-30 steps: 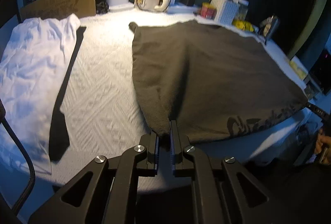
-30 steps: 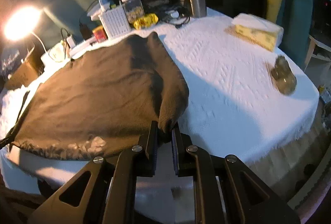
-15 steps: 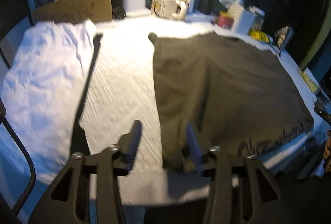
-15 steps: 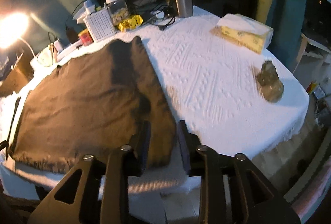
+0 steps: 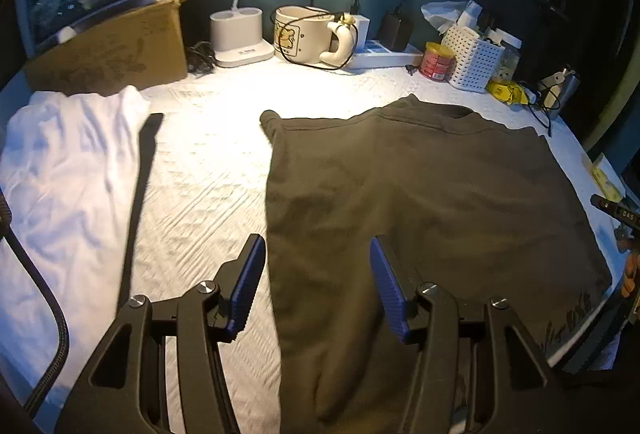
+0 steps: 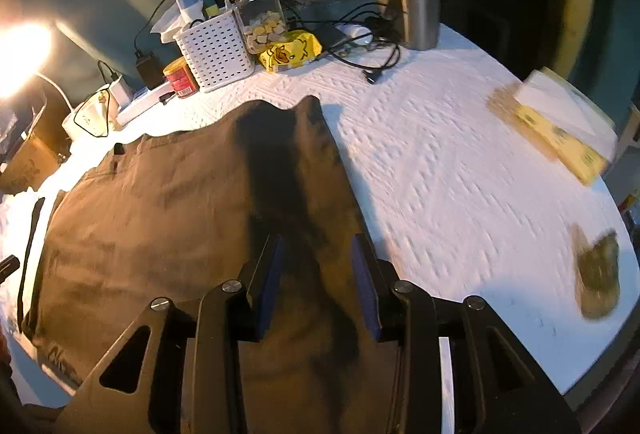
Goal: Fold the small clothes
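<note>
A dark olive-brown garment (image 5: 432, 201) lies spread flat on the white textured table cover (image 5: 208, 169); it also shows in the right wrist view (image 6: 168, 209). My left gripper (image 5: 318, 274) is open, its blue pads straddling the garment's near left edge, holding nothing. My right gripper (image 6: 318, 274) is open over the garment's near right edge, holding nothing. A white garment (image 5: 68, 169) lies at the table's left, with a dark strap (image 5: 140, 193) beside it.
Along the back stand a cardboard box (image 5: 108, 53), lamp base (image 5: 240, 37), mug (image 5: 304, 37), red can (image 5: 438, 59) and white basket (image 6: 216, 49). At the right are a jar (image 6: 260, 17), steel tumbler (image 6: 418, 1), cables, tissue box (image 6: 556, 125) and a small dark object (image 6: 598, 274).
Both grippers were shut on the garment's near edge a second ago. They have opened and let it go, and the garment now lies flat while both grippers have lifted and moved forward.
</note>
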A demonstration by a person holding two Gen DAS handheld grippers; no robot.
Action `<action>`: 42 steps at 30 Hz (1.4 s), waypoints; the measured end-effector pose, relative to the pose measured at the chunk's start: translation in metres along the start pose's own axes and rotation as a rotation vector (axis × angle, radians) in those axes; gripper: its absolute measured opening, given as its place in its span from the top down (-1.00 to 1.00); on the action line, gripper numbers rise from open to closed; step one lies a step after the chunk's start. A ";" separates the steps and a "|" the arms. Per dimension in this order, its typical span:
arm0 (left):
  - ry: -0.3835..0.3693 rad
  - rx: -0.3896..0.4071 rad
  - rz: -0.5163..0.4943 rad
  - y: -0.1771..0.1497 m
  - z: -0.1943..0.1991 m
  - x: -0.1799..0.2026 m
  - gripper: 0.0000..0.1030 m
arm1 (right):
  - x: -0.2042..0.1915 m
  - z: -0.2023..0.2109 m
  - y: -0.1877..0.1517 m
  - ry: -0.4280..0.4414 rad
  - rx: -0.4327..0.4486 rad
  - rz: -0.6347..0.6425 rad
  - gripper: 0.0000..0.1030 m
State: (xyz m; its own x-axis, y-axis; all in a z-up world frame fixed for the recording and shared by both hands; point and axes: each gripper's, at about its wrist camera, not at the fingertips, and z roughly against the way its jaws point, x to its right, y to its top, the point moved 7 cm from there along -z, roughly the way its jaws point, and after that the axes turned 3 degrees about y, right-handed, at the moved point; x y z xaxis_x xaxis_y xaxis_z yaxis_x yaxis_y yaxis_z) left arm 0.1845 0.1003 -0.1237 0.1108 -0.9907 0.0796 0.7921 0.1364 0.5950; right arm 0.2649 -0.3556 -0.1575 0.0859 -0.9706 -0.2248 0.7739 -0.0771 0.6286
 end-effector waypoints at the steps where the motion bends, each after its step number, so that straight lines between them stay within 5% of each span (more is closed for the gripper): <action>1: -0.001 -0.008 0.002 0.003 -0.006 0.000 -0.05 | -0.001 -0.004 0.003 0.003 -0.003 0.000 0.27; 9: 0.006 -0.065 -0.002 0.026 -0.054 0.000 -0.05 | -0.002 -0.036 0.028 0.002 -0.031 -0.003 0.27; 16: 0.098 -0.080 -0.014 0.051 -0.093 -0.024 -0.05 | 0.003 -0.065 0.045 -0.031 -0.052 0.001 0.27; 21: 0.056 -0.095 0.029 0.066 -0.114 -0.033 -0.04 | 0.004 -0.078 0.053 -0.046 -0.067 -0.005 0.27; 23: 0.065 -0.091 -0.004 0.069 -0.116 -0.029 0.11 | 0.003 -0.081 0.053 -0.046 -0.074 -0.006 0.27; 25: 0.081 -0.087 -0.023 0.072 -0.117 -0.029 0.70 | 0.005 -0.084 0.052 -0.048 -0.080 -0.010 0.27; 27: 0.081 -0.088 -0.029 0.075 -0.120 -0.034 0.93 | 0.006 -0.086 0.051 -0.056 -0.076 -0.011 0.27; 38: 0.236 -0.029 -0.087 0.082 -0.121 -0.033 0.94 | 0.012 -0.093 0.061 -0.050 -0.062 -0.001 0.27; 42: 0.232 -0.033 -0.074 0.085 -0.118 -0.035 0.94 | 0.008 -0.100 0.069 -0.047 -0.054 0.046 0.27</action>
State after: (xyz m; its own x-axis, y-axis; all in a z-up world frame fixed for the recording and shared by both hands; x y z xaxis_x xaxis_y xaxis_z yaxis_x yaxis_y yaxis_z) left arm 0.3186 0.1473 -0.1704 0.1838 -0.9713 -0.1509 0.8221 0.0677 0.5653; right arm 0.3816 -0.3458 -0.1907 0.0937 -0.9826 -0.1605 0.8024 -0.0209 0.5964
